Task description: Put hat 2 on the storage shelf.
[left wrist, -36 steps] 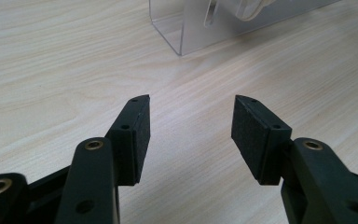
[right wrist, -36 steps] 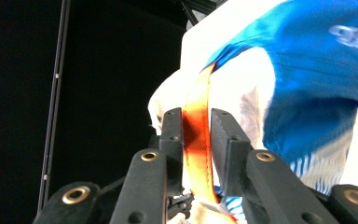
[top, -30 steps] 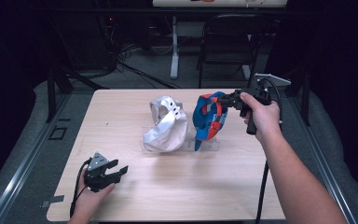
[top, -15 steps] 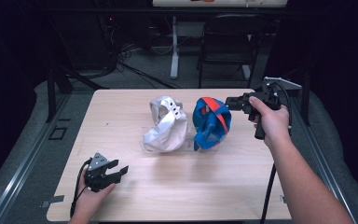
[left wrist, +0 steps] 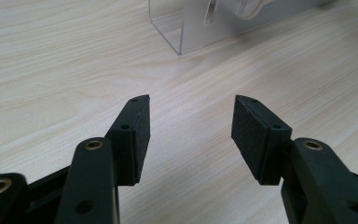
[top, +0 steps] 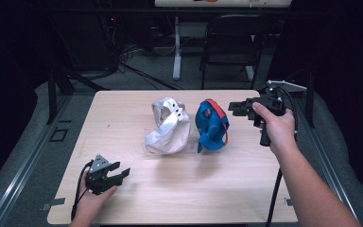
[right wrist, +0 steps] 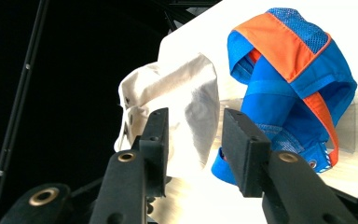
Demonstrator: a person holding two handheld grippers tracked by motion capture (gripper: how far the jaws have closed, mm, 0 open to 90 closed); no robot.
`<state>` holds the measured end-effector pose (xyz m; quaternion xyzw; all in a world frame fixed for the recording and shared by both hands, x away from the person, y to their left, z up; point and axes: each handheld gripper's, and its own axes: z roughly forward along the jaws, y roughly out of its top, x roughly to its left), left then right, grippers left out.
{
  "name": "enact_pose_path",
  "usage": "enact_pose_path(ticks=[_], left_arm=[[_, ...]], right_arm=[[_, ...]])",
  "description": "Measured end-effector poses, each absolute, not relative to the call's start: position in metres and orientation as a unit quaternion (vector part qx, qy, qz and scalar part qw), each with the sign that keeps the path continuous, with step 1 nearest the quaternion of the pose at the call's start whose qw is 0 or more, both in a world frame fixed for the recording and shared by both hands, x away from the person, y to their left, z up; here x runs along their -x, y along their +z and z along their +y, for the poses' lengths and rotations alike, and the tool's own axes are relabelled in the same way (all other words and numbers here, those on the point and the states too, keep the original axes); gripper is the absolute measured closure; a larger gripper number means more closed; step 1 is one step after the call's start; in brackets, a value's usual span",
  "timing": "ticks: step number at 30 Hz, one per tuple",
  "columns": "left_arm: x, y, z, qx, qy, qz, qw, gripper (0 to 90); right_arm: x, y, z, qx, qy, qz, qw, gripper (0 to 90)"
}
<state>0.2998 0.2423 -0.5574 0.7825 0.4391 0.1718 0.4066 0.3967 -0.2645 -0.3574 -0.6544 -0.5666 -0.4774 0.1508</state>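
We draw the right gripper (top: pixel 235 108), jaws just opened and empty, clear of the blue-and-orange fabric cap (top: pixel 211 126) before its fingers; left gripper (top: pixel 119 174) rests spread.

Blue cap (top: pixel 211 126): blue fabric with orange trim and mesh panels, sits upright on a clear stand (top: pixel 189 144) near the middle of the table, slightly right of centre. Crown faces up, brim hangs down toward the front edge. In the right gripper view its orange band (right wrist: pixel 279 44) runs over the top, with a strap and snap at the lower edge. White cap (top: pixel 169 126): plain off-white, eyelets on the crown, crumpled, just beside the blue one on its left and on the same stand. Can't tell whether the two touch.
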Motion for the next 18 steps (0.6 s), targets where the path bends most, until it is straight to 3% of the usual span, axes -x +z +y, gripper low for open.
enact_pose_path(ticks=[9, 18], left_arm=[[-0.301, -0.559, 0.245, -0.779, 0.172, 0.445, 0.406, 47.1], [-0.301, -0.559, 0.245, -0.782, 0.167, 0.446, 0.402, 47.1]], right_arm=[[-0.381, -0.367, -0.258, 0.641, -0.468, -0.597, 0.113, 56.3], [-0.359, -0.383, -0.256, 0.620, -0.486, -0.605, 0.115, 52.2]])
